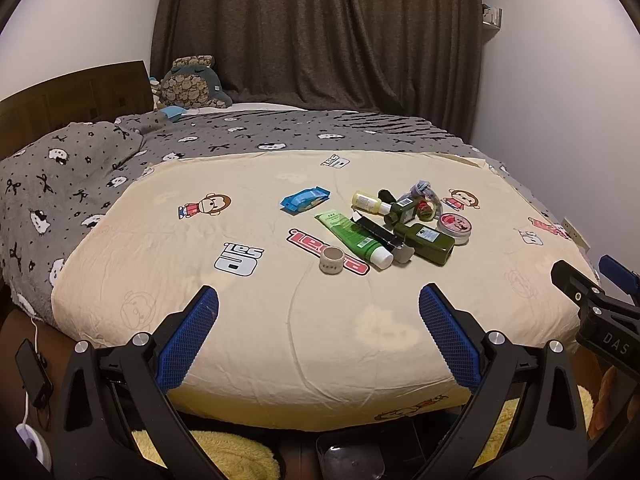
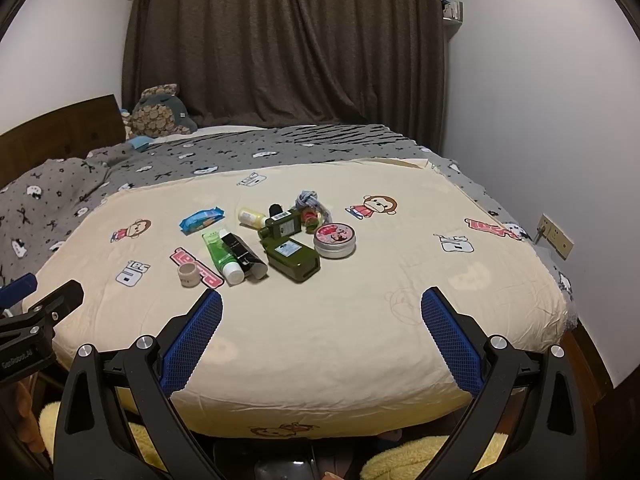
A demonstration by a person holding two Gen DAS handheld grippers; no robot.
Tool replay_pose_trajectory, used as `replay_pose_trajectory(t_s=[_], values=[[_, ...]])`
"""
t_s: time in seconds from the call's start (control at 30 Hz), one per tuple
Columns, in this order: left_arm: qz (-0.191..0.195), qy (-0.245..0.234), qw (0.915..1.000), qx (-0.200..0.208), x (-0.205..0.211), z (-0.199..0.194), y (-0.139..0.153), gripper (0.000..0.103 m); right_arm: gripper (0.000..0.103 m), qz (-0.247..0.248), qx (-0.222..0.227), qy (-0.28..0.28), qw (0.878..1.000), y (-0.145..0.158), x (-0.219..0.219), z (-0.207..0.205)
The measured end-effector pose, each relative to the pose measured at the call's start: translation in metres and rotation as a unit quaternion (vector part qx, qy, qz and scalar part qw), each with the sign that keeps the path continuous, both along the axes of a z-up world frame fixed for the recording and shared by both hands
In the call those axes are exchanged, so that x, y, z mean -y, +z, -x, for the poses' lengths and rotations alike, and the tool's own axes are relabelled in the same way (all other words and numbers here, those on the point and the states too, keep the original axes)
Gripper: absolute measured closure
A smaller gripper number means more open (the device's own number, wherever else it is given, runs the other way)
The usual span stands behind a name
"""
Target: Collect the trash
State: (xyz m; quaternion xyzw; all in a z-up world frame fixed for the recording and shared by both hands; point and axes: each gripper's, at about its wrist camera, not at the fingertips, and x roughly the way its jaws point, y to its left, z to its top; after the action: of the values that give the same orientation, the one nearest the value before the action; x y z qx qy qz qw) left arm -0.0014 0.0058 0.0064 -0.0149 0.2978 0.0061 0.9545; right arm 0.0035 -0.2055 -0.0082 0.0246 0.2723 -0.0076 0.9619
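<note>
**Bed-top litter, before first pick**

Nearest: left gripper (image 1: 319, 308), jaws wide apart, empty, hanging over the near edge of the cream sheet (image 1: 248, 320). Right gripper (image 2: 321, 308), likewise spread and empty, was beside it at the same edge.

Trash, all on the sheet, mid-bed, slightly right of centre in the left view:
- small pale jar (image 1: 331, 261), nearest item, standing alone
- green tube (image 1: 354, 236), white cap toward the near side
- black tube (image 1: 380, 234), touching the green one
- two dark green bottles (image 1: 430, 240), one behind the other
- yellow bottle (image 1: 366, 201), far side of the pile
- round tin (image 1: 454, 227), right of the pile
- blue packet (image 1: 305, 199), apart, far left
- a crumpled wrapper behind the bottles, too tangled to tell

No bin showed clearly in either view.

Step judged: approach; nothing collected yet. Next move probably called for reaching forward to the lone jar or packet, both free of neighbours.

Room: wide bare sheet lay between grippers and pile. Wall close on the right; grey quilt (image 1: 80, 168) bounded the left and far sides.
</note>
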Motion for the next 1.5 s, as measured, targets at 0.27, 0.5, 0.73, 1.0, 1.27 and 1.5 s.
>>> replay_pose_trajectory(t_s=[0.27, 0.5, 0.73, 1.0, 1.27, 1.5], values=[[-0.001, 0.000, 1.0000, 0.001, 0.0010, 0.0003, -0.0003, 0.008, 0.003, 0.003, 0.003, 0.002, 1.000, 0.0021, -0.0023, 0.0013], [0.000, 0.000, 1.0000, 0.003, 0.0006, 0.0007, -0.0004, 0.008, 0.003, 0.005, 0.006, 0.003, 1.000, 0.0036, -0.0037, 0.0021], [-0.001, 0.001, 1.0000, 0.003, 0.0028, 0.0013, 0.0016, 0.008, 0.003, 0.007, 0.008, 0.004, 1.000, 0.0048, -0.0047, 0.0023], [-0.001, 0.000, 1.0000, 0.003, 0.0026, 0.0020, 0.0039, 0.008, 0.003, 0.007, 0.008, 0.004, 1.000, 0.0049, -0.0044, 0.0020], [-0.001, 0.000, 1.0000, 0.004, 0.0025, 0.0016, 0.0062, 0.008, 0.003, 0.007, 0.008, 0.004, 1.000, 0.0050, -0.0045, 0.0022], [-0.001, 0.001, 1.0000, 0.003, 0.0009, 0.0013, 0.0072, 0.008, 0.003, 0.006, 0.008, 0.002, 1.000, 0.0055, -0.0012, -0.0006]])
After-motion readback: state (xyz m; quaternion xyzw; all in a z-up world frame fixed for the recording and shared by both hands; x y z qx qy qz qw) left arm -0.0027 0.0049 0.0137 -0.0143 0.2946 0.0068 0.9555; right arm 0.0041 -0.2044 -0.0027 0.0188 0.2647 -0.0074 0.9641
